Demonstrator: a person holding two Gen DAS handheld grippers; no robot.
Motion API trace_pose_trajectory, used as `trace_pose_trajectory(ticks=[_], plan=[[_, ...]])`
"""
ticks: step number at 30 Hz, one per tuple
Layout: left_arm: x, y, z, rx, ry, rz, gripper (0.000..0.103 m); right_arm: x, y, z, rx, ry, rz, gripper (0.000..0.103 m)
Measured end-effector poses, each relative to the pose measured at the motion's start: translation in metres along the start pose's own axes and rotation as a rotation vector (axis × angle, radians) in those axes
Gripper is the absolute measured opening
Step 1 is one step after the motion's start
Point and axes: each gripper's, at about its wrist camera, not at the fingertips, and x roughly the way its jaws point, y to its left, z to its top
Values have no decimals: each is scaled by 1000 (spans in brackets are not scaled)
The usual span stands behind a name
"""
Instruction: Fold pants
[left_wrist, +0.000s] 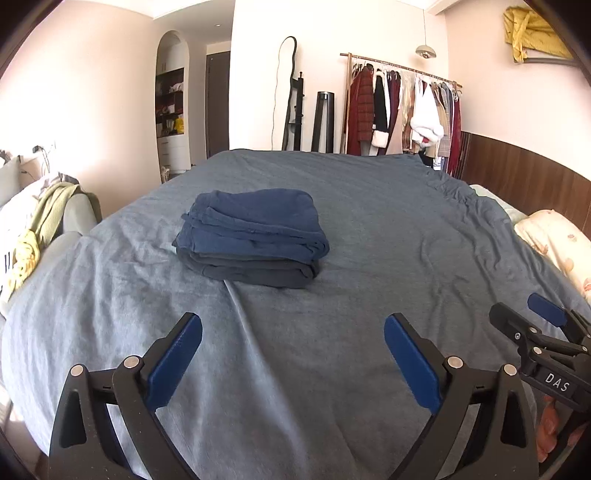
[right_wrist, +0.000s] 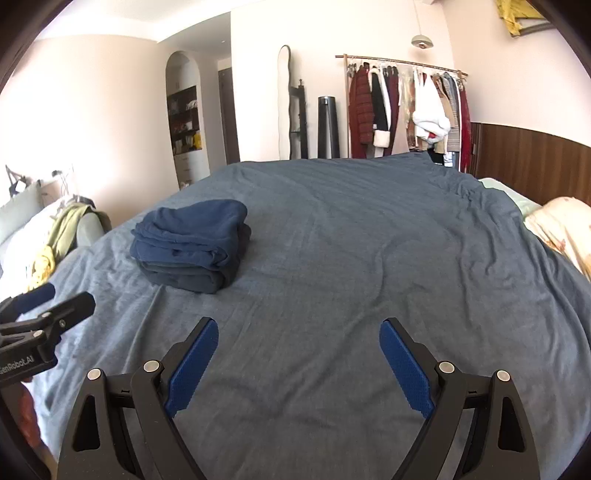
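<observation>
We read the fold as done — the wide bed under a grey-blue wrinkled cover (left_wrist: 369, 229) carries one compact stack, the dark navy folded pants (left_wrist: 255, 236), squared up in several layers with no leg trailing out. The stack sits mid-bed, nearer the bed's left edge than its right, well apart from both tools. Nothing loose is left on the cover as far as we can see; what remains is at most a tidy-up or pulling back.

The left gripper with black arms and blue pads (left_wrist: 293, 332) hangs over the bed's near edge, fingers spread wide, nothing between them. The right gripper of the same build (right_wrist: 299, 334) is likewise spread and empty, also at the near edge.

View differences: the left wrist view faces the stack almost head-on and shows the layered front fold; it also catches the right gripper from the side. The right wrist view sees the stack obliquely from the bed's right, showing its rounded end — plus the left gripper at the frame edge.
</observation>
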Motion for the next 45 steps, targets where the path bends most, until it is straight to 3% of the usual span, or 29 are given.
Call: trace_pose_trajectory(ticks=[15, 45], plan=[[-42, -20, -15, 42, -45, 42, 103, -52, -9, -18, -9, -37, -21, 90], [-49, -35, -17, 47, -20, 49, 103, -61, -18, -23, 23, -48, -19, 90]])
